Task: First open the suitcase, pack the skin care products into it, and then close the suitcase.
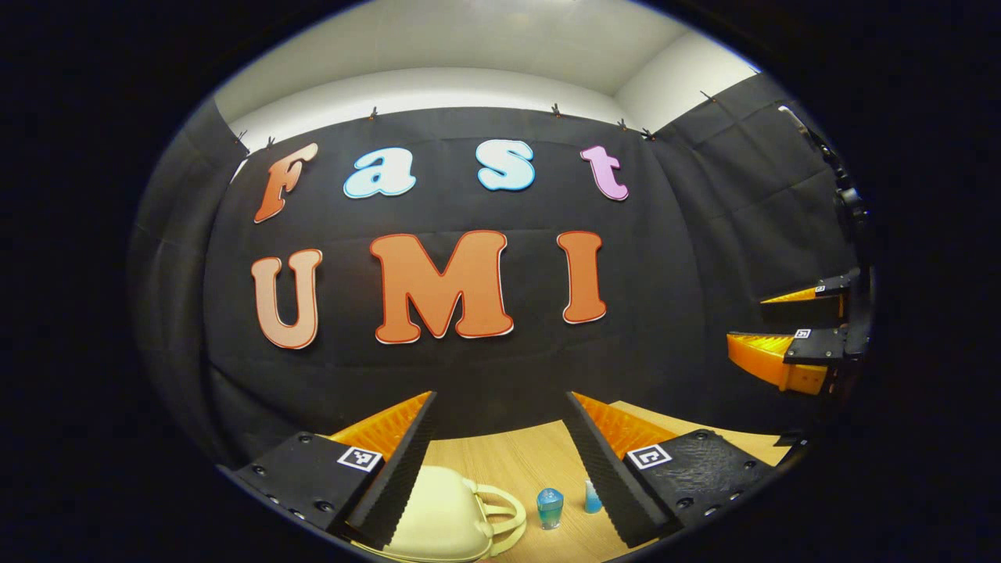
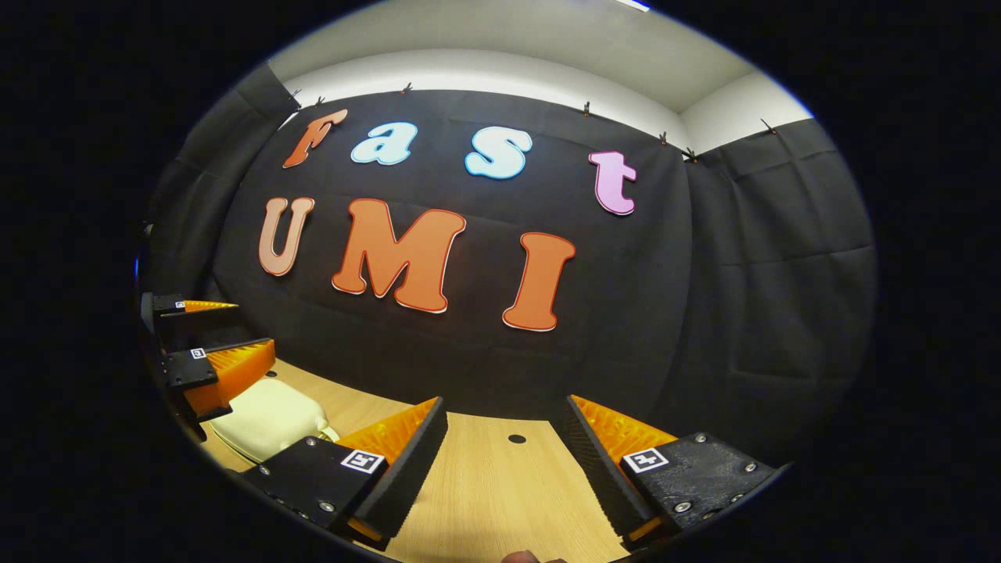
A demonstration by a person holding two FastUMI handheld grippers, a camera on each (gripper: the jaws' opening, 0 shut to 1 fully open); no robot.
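Both tools are up off the light wooden counter (image 1: 516, 461) here, and nothing is in either grasp. In the left gripper view, the left hand-held gripper (image 1: 500, 438) hangs with its 2 fingers spread wide, the gap between them empty. Down below it on the counter sits the small cream-coloured hard-shell suitcase (image 1: 442, 520) with its looped handle, lid down and closed, partly tucked behind the left finger. Just to the right of the handle stands a short blue-green skin care bottle with a rounded clear cap (image 1: 550, 507), upright, and close beside that a smaller pale blue bottle with a pointed tip (image 1: 592, 497), its right side hidden by the other finger. Over at the right edge of that view, the right hand-held gripper (image 1: 782, 332) shows side-on, fingers apart. Switching to the right gripper view, the right hand-held gripper's fingers stand parted over bare wood with a small dark round hole (image 2: 517, 439) ahead, while the left hand-held gripper hovers at the far left above the closed suitcase.
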